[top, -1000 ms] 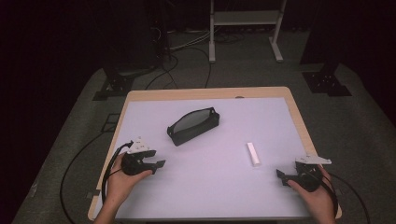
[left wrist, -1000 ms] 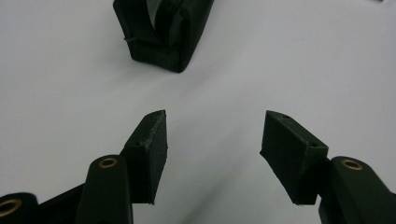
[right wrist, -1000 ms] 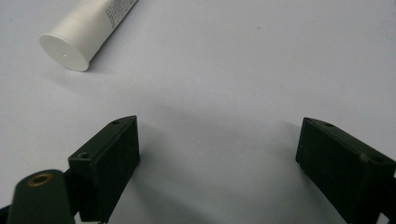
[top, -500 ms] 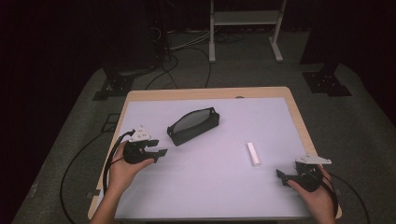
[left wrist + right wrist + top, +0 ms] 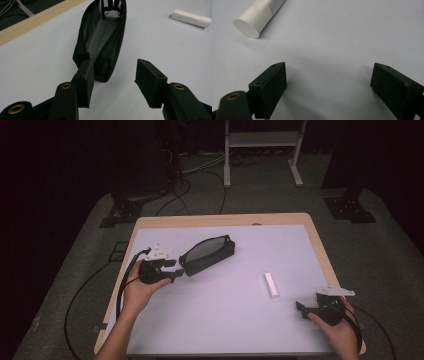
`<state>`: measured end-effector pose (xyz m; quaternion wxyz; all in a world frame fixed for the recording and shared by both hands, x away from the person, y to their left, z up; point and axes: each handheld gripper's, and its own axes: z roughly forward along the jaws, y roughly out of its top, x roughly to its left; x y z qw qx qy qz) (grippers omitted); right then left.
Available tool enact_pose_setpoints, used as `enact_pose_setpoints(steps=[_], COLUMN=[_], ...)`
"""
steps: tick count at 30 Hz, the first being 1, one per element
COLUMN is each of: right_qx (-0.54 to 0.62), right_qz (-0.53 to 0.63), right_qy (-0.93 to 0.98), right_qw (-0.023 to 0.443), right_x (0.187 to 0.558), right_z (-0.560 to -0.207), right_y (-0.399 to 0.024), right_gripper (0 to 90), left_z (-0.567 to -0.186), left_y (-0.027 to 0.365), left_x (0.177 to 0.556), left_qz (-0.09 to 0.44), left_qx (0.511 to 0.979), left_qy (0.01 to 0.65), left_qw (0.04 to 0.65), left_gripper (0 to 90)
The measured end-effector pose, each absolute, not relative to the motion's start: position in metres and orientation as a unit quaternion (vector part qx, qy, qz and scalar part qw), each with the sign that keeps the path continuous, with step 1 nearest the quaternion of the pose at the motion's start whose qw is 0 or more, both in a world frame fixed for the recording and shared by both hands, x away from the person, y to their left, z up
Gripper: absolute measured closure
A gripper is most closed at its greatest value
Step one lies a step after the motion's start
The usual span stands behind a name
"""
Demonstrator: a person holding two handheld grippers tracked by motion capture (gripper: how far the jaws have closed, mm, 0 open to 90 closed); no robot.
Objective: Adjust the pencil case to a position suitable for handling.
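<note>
Nearest the person's edge, the right tongs (image 5: 302, 309) are resting low over the pale surface (image 5: 220, 320), held in the right hand (image 5: 337, 322). Their jaws are standing wide apart, released, with only bare surface lying between them in the right gripper view. Just ahead of them, a white tube (image 5: 271, 285) is lying flat on the surface, apart from the tongs and untouched; the right gripper view is showing its capped end (image 5: 245, 28) pointing back toward the jaws.

On the other side, the left hand (image 5: 137, 290) is holding the left tongs (image 5: 176, 269) a little farther up the surface. Their jaws have just been closing and are now standing partly apart, gripping nothing. They are pointing at the near end of a black pouch (image 5: 207, 254). In the left gripper view the tip of one jaw is overlapping that end of the pouch (image 5: 102, 47), while the other jaw is standing clear of it to the side; whether the pad is actually touching the fabric cannot be told.

The pouch is lying on its side toward the far left part of the surface, running diagonally away from the left tongs, with its mesh panel facing up.

Beyond the surface, cables (image 5: 192, 167) and a stand's legs (image 5: 260, 150) are sitting on the dark floor.
</note>
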<state>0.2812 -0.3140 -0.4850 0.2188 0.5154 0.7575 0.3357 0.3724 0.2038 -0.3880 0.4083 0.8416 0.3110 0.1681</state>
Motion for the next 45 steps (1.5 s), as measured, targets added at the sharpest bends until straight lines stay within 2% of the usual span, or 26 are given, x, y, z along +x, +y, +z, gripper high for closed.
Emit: enact_pose_setpoints(steps=[12,25,45], right_qx=[0.515,0.516,0.516], right_qz=[0.336,0.336,0.337], right_qy=[0.758,0.757,0.757], right_qw=[0.219,0.218,0.217], right_x=[0.281,0.281,0.281], right_z=[-0.485,-0.485,-0.485], right_y=[-0.314,-0.314,-0.314], right_gripper=[12.4,12.4,12.4], left_z=[-0.381,-0.378,-0.390], left_y=[0.189,0.171,0.152], left_x=[0.398,0.425,0.476], left_qz=[0.161,0.182,0.183], left_qx=[0.838,0.834,0.847], left_qy=[0.311,0.299,0.295], left_qw=[0.419,0.428,0.403], left_gripper=[52.3,56.3,61.5])
